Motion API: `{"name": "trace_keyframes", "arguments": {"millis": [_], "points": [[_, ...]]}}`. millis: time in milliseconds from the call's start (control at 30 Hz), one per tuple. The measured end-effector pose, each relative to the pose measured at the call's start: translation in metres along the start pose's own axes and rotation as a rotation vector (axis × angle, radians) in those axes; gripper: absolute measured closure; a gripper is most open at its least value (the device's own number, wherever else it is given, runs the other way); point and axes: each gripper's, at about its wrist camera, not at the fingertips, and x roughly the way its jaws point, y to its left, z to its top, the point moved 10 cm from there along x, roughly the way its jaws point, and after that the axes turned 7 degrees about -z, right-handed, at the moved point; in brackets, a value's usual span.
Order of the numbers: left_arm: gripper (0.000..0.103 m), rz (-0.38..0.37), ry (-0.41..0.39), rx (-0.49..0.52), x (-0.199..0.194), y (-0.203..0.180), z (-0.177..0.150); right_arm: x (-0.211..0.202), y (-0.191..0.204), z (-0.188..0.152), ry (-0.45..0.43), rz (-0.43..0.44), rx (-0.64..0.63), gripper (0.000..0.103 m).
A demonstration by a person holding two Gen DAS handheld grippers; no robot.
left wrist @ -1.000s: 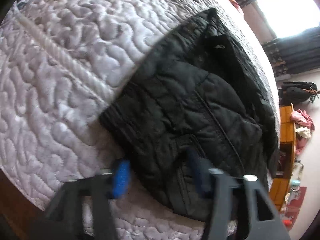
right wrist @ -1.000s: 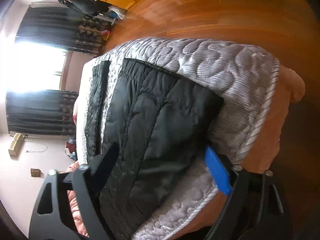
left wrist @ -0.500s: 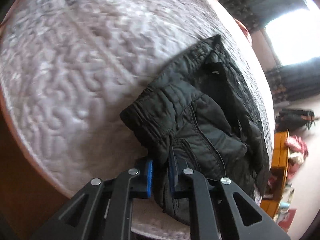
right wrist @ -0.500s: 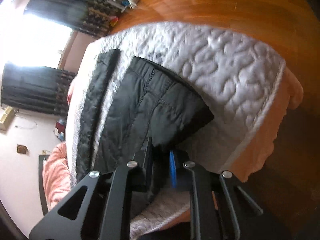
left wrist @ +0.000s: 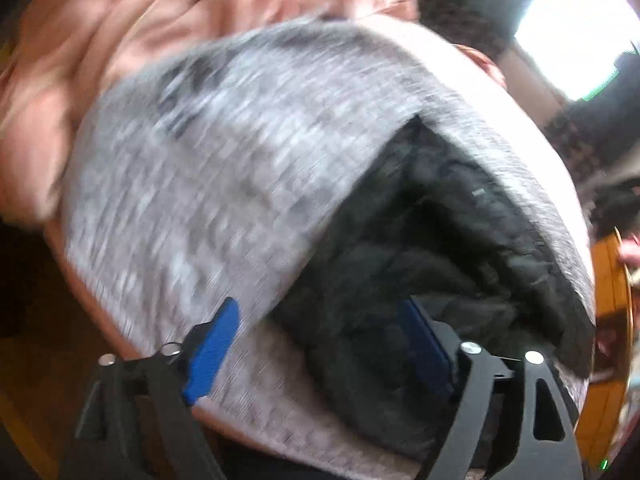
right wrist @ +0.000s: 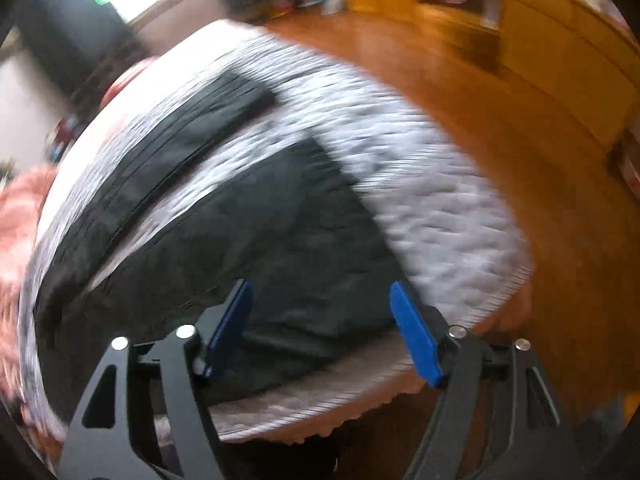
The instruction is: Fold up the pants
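The black pants (right wrist: 280, 240) lie on the bed, on its pale quilted cover (right wrist: 440, 216), gathered toward the near edge and the near corner that the right wrist view shows. In that view one broad dark panel lies flat close to the edge, and a second narrower dark strip (right wrist: 168, 140) runs farther in, with a band of quilt showing between them. Judging from that, the legs are not yet laid one on the other, so the fold looks to be at an early stage: the halves must be brought together and the length then doubled over. In the left wrist view the pants (left wrist: 440, 264) look bunched and rumpled by the edge, though heavy motion blur makes it hard to say whether that heap is a fold or just a crumple.

The left claw (left wrist: 320, 344) is released, its blue pads wide apart, one over quilt and one over black cloth, gripping nothing. The right claw (right wrist: 324, 328) is likewise spread wide over the near panel, holding nothing.

No basket, box or other container is seen on the bed; a peach-pink sheet (left wrist: 120, 40) shows beyond the quilt.
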Motion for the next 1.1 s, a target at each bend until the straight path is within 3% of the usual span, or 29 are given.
{"name": "trace_keyframes", "arguments": {"millis": [100, 200, 333, 400, 467, 533, 667, 767, 867, 900, 1000, 1100], "points": [[0.004, -0.069, -0.021, 0.093, 0.011, -0.042, 0.034, 0.04, 0.036, -0.007, 0.094, 0.055, -0.062, 0.03], [0.004, -0.094, 0.013, 0.224, 0.039, -0.079, 0.071, 0.082, 0.022, -0.022, 0.217, 0.013, -0.021, 0.03], [0.004, -0.126, 0.075, 0.325, 0.08, -0.105, 0.117, 0.076, 0.025, -0.006, 0.243, -0.009, 0.005, 0.029], [0.004, -0.124, 0.105, 0.366, 0.105, -0.113, 0.139, 0.059, 0.044, 0.021, 0.211, 0.097, 0.027, 0.027], [0.004, -0.131, 0.134, 0.379, 0.128, -0.118, 0.155, 0.052, 0.058, 0.05, 0.181, 0.149, 0.038, 0.018], [0.004, -0.168, 0.187, 0.357, 0.158, -0.119, 0.167, 0.057, 0.067, 0.07, 0.178, 0.168, 0.038, 0.017], [0.004, -0.162, 0.253, 0.351, 0.201, -0.114, 0.177, 0.08, 0.101, 0.115, 0.188, 0.186, 0.008, 0.017], [0.005, -0.179, 0.329, 0.346, 0.226, -0.111, 0.17, 0.091, 0.132, 0.15, 0.191, 0.247, -0.018, 0.017], [0.008, -0.175, 0.346, 0.379, 0.234, -0.112, 0.166, 0.101, 0.154, 0.186, 0.201, 0.302, -0.047, 0.016], [0.015, -0.177, 0.343, 0.383, 0.234, -0.112, 0.167, 0.107, 0.162, 0.202, 0.203, 0.304, -0.071, 0.016], [0.056, -0.171, 0.344, 0.382, 0.233, -0.114, 0.169, 0.121, 0.179, 0.247, 0.197, 0.296, -0.123, 0.013], [0.069, -0.134, 0.339, 0.395, 0.235, -0.113, 0.174, 0.141, 0.184, 0.292, 0.172, 0.262, -0.154, 0.012]]}}
